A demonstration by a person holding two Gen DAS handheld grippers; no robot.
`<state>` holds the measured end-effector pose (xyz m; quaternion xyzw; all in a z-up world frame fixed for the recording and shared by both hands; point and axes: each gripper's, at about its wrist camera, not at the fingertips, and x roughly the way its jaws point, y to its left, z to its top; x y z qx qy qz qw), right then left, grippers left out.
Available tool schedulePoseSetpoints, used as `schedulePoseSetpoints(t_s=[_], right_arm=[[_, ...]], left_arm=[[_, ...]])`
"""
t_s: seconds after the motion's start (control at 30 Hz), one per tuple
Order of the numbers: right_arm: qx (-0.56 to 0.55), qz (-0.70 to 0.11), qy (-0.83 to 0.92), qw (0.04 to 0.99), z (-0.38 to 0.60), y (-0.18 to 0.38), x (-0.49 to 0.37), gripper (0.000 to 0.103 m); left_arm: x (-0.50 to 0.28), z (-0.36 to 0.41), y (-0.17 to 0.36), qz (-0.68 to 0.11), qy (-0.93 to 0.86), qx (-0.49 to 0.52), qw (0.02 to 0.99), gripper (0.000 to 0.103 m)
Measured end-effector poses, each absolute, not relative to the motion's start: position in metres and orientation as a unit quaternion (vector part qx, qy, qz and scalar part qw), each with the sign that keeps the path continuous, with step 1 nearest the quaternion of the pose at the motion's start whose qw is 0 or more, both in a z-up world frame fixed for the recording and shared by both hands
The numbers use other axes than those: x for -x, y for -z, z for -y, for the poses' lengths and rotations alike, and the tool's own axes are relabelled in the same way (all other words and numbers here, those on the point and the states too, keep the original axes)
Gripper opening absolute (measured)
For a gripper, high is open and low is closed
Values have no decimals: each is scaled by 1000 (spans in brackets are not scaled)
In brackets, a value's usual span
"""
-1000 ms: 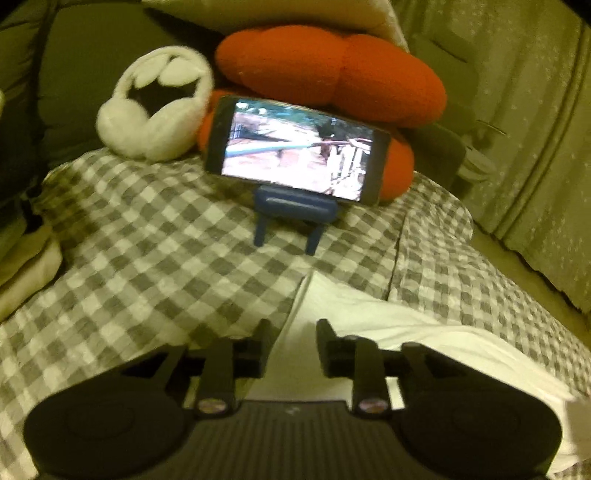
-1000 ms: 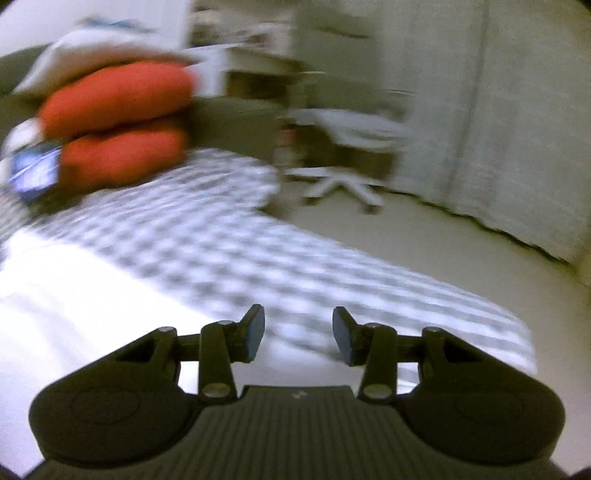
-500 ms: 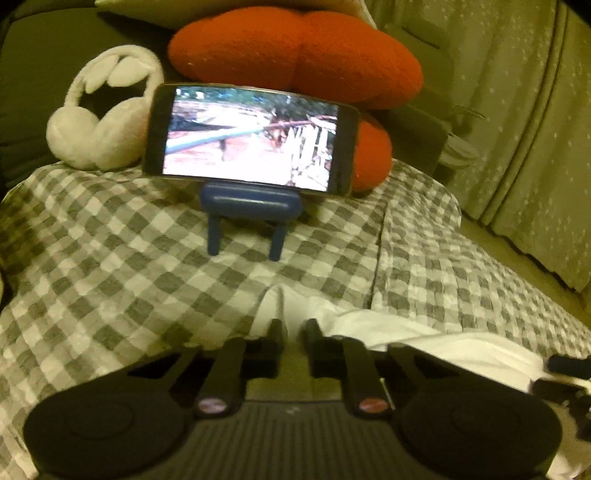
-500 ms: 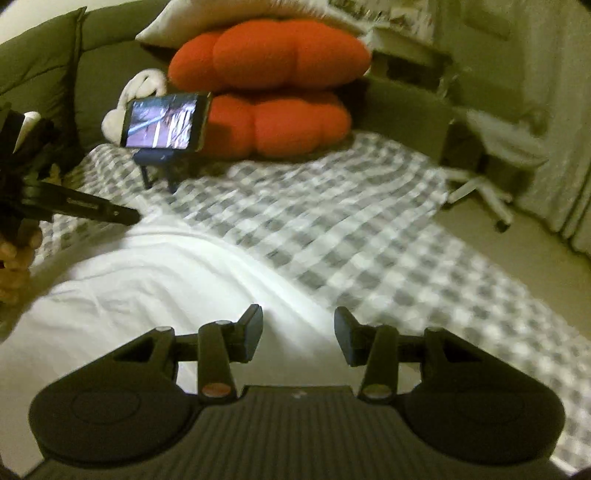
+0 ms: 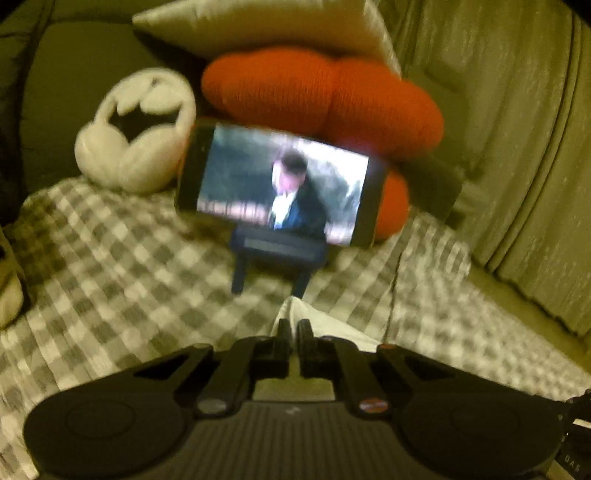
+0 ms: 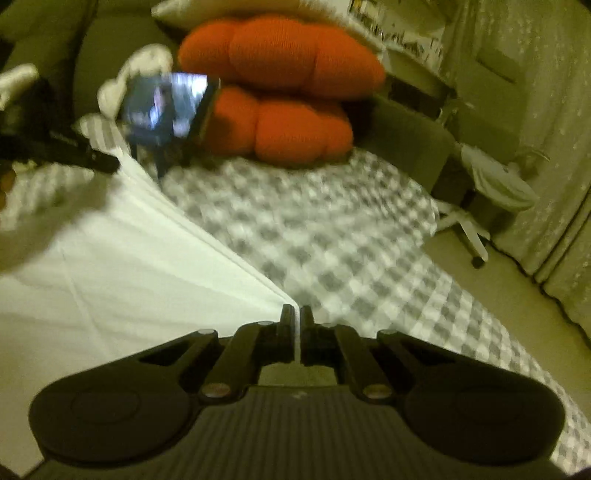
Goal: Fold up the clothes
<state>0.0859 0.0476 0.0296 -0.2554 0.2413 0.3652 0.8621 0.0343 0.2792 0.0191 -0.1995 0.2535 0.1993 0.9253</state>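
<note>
A bed covered by a grey-and-white checked sheet (image 6: 332,236) is seen in both views, with orange cushions (image 6: 280,88) stacked at its head under a pale pillow (image 5: 266,26). A phone (image 5: 280,184), lit with a video, is propped on a dark blue stand (image 5: 277,254) on the sheet, and white earmuffs (image 5: 136,133) are set just beside it. Curtains (image 5: 517,147) are hung along the right side of the room, and a white swivel chair (image 6: 487,192) is seen on the floor beside the bed. The white garment (image 6: 122,266) is spread on the sheet and is stretched taut between the two claws. One corner is pinched in the left gripper (image 5: 294,334), whose fingers are drawn nearly together on the cloth; another corner is clamped likewise in the right gripper (image 6: 296,321). No legible writing can be made out; the frames are blurred.
</note>
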Motion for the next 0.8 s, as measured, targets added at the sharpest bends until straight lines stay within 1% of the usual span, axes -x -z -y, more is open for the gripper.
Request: schedulePoseSetpoints(t_s=[0.07,0.13,0.2,0.37,0.4,0.43,0.57,0.63,0.67,0.73,0.77,0.8], right_arm=[[259,-220,-363,867,-49,-35,-82,2],[256,-198,-361,875,-49,-45,-78,2],[245,-186,-355,883,-48,-53,-77,2],[290,-211,-329,873,-56,-25,-84,2],[298,-206,-327,873,-57,-21,-83,2],[299,-199,-327,874,-58,-23,-81,2],[269,-169,-331,889,-52,-40,-79,2],[272,-179,-329,887,-51,-38,-81,2],[280,-196,-328,880,-52,-33,-84,3],[291,-219,-326,873,-52,-24,-86,8],[289,-217,-323,875,-50,-23,-85,22],[276,-221,-325,877,-45,-27,-86,26]], left_arm=[[-34,-281,-18,-251,-203,205,924,4],[-27,-283,-27,-225,-202,215,929,4],[-25,-281,-30,-218,-207,207,931,5],[-39,-282,-13,-271,-201,202,919,7],[-39,-283,-12,-272,-201,202,919,9],[-38,-284,-13,-268,-204,203,920,13],[-32,-287,-19,-252,-215,211,920,13],[-31,-289,-18,-254,-219,211,918,13],[-31,-290,-18,-257,-222,212,917,13],[-30,-293,-16,-262,-225,216,913,13],[-29,-295,-16,-262,-227,222,911,13],[-26,-298,-16,-261,-228,229,909,13]])
